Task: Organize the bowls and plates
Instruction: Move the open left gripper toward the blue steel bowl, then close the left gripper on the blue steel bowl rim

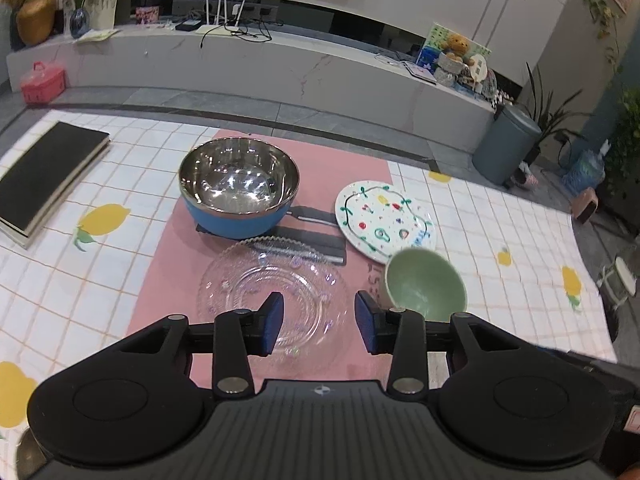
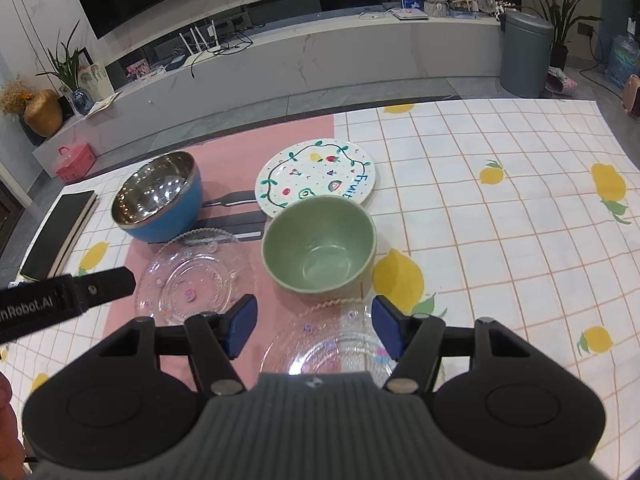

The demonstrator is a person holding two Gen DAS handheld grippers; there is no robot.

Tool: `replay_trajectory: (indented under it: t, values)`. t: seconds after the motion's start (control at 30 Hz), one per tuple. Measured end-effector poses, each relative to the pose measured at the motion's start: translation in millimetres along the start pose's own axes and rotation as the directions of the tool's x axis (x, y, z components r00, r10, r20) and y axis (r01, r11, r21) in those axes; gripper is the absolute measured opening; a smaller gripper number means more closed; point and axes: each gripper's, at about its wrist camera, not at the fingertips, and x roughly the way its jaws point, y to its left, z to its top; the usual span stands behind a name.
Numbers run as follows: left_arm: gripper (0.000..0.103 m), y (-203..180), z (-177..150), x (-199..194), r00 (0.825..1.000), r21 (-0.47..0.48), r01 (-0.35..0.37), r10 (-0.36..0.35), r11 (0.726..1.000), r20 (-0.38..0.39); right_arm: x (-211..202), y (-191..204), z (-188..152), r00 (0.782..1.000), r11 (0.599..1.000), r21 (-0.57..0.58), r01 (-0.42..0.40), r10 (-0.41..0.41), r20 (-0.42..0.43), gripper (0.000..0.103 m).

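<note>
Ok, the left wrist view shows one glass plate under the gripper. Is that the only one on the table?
Observer: No, a second glass plate lies beneath the right gripper, nearer than the green bowl.
Operator: Is that gripper holding anything?
Observer: No, its jaws stand open and empty above that plate.
Operator: Any writing on the painted plate?
Observer: Yes, "Fruit" in blue on the painted plate.

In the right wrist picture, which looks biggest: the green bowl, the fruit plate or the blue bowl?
1. Green bowl and fruit plate: they look alike in width, and the bowl is nearer, so unsure.
2. Blue bowl: looks smallest.
</note>
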Motion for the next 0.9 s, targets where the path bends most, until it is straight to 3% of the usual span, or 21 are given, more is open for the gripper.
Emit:
replay_trajectory:
  t: [0.3, 0.63, 0.77, 0.9]
  values:
    - [0.045, 8, 13, 41, 0.999, -0.104, 0.023, -0.025, 0.994, -0.02, 40, -9, 23, 1.0, 0.999, 0.046, -0.003, 0.004, -0.008, 0.063]
    - [0.045, -8, 15, 75, 0.996, -0.098, 0.063, -0.069, 0.993, -0.061, 64, -30, 38, 0.999, 0.996, 0.079, 0.042, -0.041, -0.013, 0.062]
    - [0.045, -9, 21, 74, 0.998, -0.08, 0.036, -0.04, 0.996, -0.045, 65, -22, 45, 1.0, 0.998, 0.056, 0.027, -0.027, 0.004, 0.062]
    - [0.045, 12, 42, 63, 1.0, -0.142, -0.018, 0.017, 0.99, -0.006, 65, 1, 57, 0.999, 0.999, 0.025, -0.032, 0.031, 0.024, 0.062]
